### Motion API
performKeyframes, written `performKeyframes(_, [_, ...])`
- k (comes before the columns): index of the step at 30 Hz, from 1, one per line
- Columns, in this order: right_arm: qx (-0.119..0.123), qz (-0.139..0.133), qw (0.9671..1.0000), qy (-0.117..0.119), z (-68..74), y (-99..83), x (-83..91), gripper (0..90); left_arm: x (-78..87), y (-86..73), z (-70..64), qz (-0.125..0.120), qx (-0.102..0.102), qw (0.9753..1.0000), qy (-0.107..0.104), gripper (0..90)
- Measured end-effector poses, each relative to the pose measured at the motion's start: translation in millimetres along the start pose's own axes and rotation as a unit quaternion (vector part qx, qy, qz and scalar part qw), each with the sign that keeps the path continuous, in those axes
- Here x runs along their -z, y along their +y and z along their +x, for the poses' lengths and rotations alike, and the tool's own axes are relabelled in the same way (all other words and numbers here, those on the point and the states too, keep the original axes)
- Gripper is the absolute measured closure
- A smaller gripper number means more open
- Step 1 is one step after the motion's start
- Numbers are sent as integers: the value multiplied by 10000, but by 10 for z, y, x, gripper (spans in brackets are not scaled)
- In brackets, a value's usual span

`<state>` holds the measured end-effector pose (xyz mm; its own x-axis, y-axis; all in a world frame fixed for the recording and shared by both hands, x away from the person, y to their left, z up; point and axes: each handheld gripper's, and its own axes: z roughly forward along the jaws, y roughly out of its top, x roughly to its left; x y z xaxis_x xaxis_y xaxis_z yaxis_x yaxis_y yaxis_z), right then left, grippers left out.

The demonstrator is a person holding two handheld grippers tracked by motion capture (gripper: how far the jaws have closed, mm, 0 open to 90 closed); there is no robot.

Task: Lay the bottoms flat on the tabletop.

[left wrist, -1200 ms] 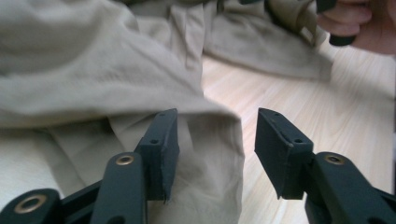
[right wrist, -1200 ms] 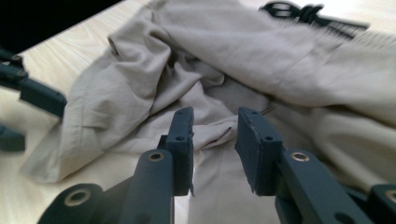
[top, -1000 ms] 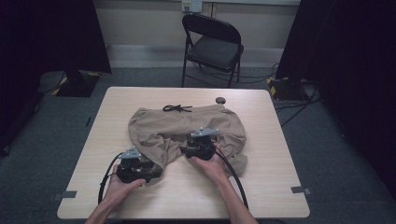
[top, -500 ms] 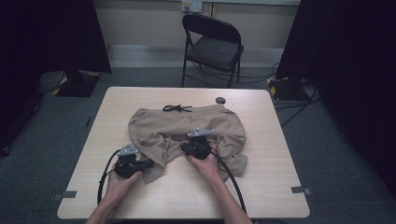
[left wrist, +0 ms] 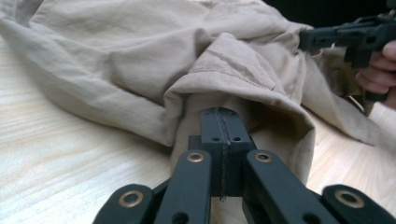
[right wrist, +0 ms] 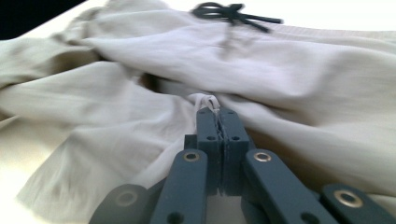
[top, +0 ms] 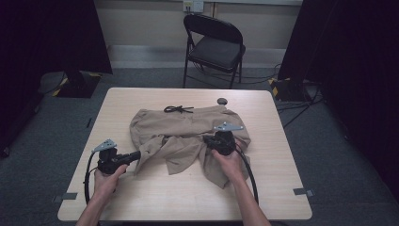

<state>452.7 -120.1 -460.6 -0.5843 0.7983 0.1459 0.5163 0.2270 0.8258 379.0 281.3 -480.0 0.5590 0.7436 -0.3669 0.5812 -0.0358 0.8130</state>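
**Both grippers pinched on crumpled khaki shorts**

The khaki shorts (top: 186, 134) lay rumpled at the middle of the table (top: 277, 188), waistband on the far side with its black drawstring (top: 178, 109) tied in a bow there, and the leg ends bunched and turned over on the person's side. The cloth looked thin, matte and creased, with a stitched hem at the leg opening. It would likely handle as light, limp and easily dragged; a hem or seam edge seemed the surest place to grip, since a single loose layer could slide out.

The left gripper (top: 135, 155), at the shorts' left leg hem (left wrist: 243, 88), had its jaws closed together on a fold of that cloth. The right gripper (right wrist: 217, 114), over the shorts' right side, had its jaws closed on a small tuft of fabric. A small dark round object (top: 222, 101) sat just beyond the waistband, and a black folding chair (top: 214, 47) stood farther off.
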Motion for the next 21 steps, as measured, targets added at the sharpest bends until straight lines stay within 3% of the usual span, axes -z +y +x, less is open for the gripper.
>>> performKeyframes(3, [-74, 116, 9999, -77, -105, -39, -9, 886, -33, -23, 55, 86, 80, 9999, 67, 900])
performKeyframes(6, [16, 216, 9997, -57, -67, -101, -30, 734, -37, -49, 133, 135, 230, 9996, 124, 884])
performKeyframes(8, [-18, 144, 9999, 3, -21, -110, -4, 628, -6, -49, 139, 116, 236, 9996, 119, 829])
performKeyframes(11, [-64, -121, 9999, 94, 81, -67, 94, 545, 88, -20, 118, -49, 269, 9996, 109, 751])
performKeyframes(14, [122, -249, 9990, 351, 262, -38, 188, 606, 213, 10, 57, -167, 128, 9997, 86, 692])
performKeyframes(15, [304, -193, 9983, 460, 364, -45, 200, 636, 243, 14, 39, -182, 107, 9998, 59, 683])
performKeyframes(18, [539, 6, 9951, 829, 581, -104, 161, 700, 314, 11, -58, -184, -34, 9997, -147, 656])
performKeyframes(21, [652, 191, 9924, 1027, 743, -185, 61, 682, 322, -27, -173, -4, -274, 9993, -271, 582])
